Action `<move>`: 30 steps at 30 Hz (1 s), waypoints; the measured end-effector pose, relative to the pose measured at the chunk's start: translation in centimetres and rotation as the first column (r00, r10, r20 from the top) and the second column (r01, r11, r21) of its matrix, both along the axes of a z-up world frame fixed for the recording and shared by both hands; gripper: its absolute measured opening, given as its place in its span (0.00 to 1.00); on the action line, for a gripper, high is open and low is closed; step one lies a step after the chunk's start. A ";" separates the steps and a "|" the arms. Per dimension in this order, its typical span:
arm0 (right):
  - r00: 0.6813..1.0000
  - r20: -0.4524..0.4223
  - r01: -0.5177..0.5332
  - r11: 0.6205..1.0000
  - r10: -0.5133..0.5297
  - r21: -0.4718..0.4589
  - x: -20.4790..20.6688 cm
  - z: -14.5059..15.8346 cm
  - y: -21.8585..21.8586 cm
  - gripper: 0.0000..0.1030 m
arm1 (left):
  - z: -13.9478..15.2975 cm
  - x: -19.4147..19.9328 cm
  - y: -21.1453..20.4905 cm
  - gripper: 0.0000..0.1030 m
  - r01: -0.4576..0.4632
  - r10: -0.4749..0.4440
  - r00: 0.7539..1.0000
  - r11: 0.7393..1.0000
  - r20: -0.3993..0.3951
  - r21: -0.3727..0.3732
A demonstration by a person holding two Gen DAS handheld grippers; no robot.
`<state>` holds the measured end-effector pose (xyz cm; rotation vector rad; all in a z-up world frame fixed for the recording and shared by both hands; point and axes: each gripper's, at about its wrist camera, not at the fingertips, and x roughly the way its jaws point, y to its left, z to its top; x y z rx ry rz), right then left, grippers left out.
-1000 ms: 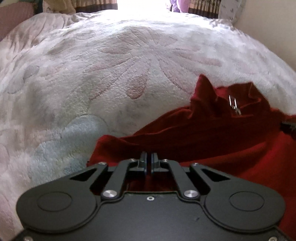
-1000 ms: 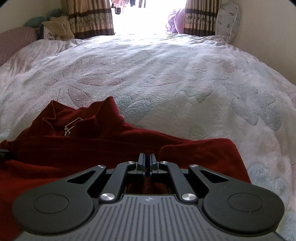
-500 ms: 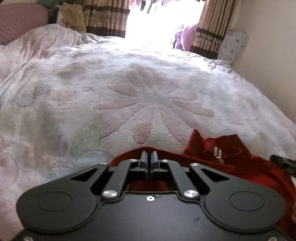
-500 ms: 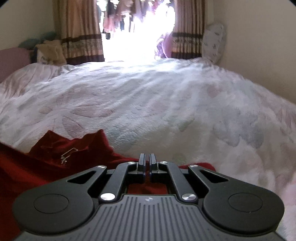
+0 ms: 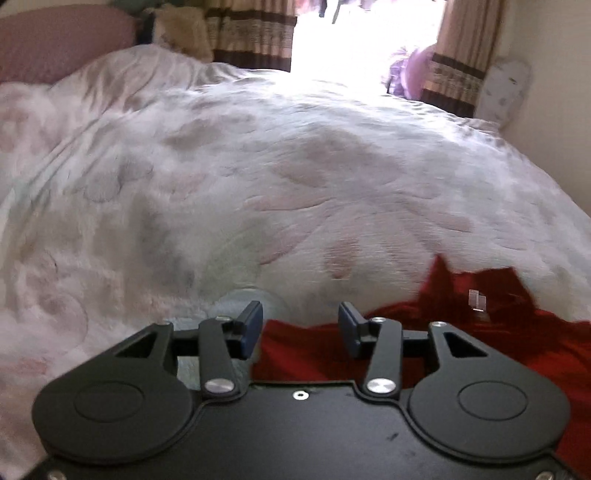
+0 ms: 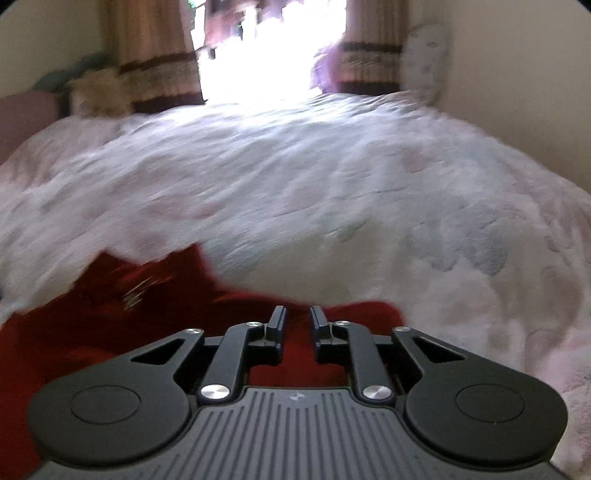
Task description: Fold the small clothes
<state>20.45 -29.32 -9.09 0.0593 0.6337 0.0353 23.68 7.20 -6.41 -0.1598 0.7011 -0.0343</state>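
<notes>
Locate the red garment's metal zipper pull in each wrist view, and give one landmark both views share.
Left wrist: the zipper pull sits lower right, on the red garment, right of the open left gripper.
Right wrist: the pull is a blurred streak lower left, left of the open right gripper.
Shared landmark: the bright window between the curtains.

The small garment (image 5: pixel 480 343) is a deep red piece of soft, velvety cloth lying on the bed. In the left wrist view it fills the lower right, its near edge running under the camera, and two pointed flaps of its collar stand up at the far end with a small pale metal piece, probably a zipper pull, between them. In the right wrist view the same garment (image 6: pixel 92 325) spreads across the lower left, rumpled rather than flat, its raised collar blurred, with a rounded corner reaching to the right.
</notes>
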 end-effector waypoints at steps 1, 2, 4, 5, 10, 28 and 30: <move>0.999 -0.004 -0.036 0.999 0.036 -0.005 -0.8 0.3 0.7 0.19 | 0.8 -0.9 -0.7 0.48 0.008 -0.008 1.000 1.000 0.003 -0.007; 0.998 -0.003 -0.065 0.998 0.065 -0.015 -1.7 0.5 1.6 0.19 | 1.3 -1.7 -1.5 0.48 0.015 -0.015 1.000 1.000 0.000 -0.017; 0.994 0.004 -0.113 0.994 0.113 -0.010 -3.6 0.7 4.0 0.19 | 1.7 -4.0 -3.7 0.48 0.032 -0.033 0.999 0.999 -0.028 -0.029; 0.992 0.000 -0.127 0.992 0.127 0.016 -4.1 0.7 5.1 0.19 | 1.6 -5.3 -5.0 0.49 0.054 -0.055 0.998 0.998 -0.038 -0.028; 0.971 -0.090 -0.211 0.970 0.222 0.119 -6.7 -1.5 9.5 0.19 | -2.0 -9.6 -9.1 0.49 0.166 -0.163 0.979 0.986 -0.120 0.020; 0.982 -0.143 -0.117 0.992 0.123 0.047 -8.5 -2.4 8.5 0.19 | -4.0 -10.8 -4.7 0.52 0.090 -0.078 0.982 0.994 -0.173 0.059; 0.984 -0.143 -0.103 0.994 0.106 0.030 -8.6 -2.3 8.1 0.19 | -3.9 -10.9 -4.0 0.52 0.071 -0.061 0.983 0.996 -0.175 0.053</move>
